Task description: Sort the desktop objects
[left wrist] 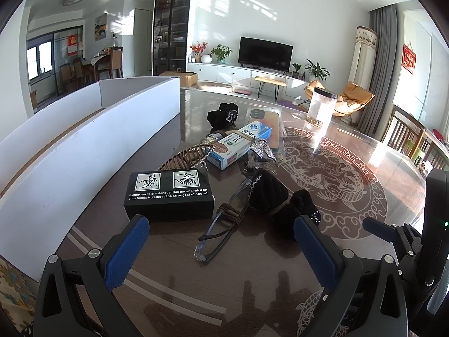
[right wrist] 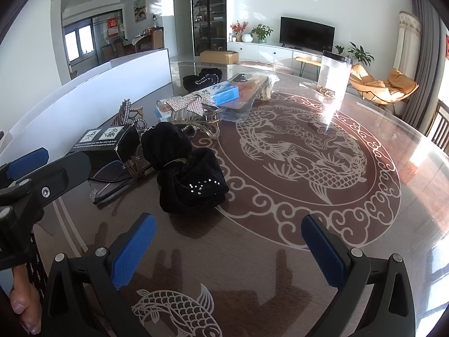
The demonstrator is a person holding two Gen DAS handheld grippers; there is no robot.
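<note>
A bright living room with white walls: a dark television (left wrist: 265, 54) stands on a long white cabinet (left wrist: 224, 72), potted plants (left wrist: 220, 53) beside it. Grey curtains (left wrist: 383, 64) hang right; a tall dark glass-fronted shelf (left wrist: 171, 25) stands left. Sunlight glares across the table.

A television (left wrist: 265, 54) beside 2 orange chairs (left wrist: 354, 95).

Black grippers (left wrist: 221, 247), blue ribbed pads (right wrist: 133, 248)
</note>
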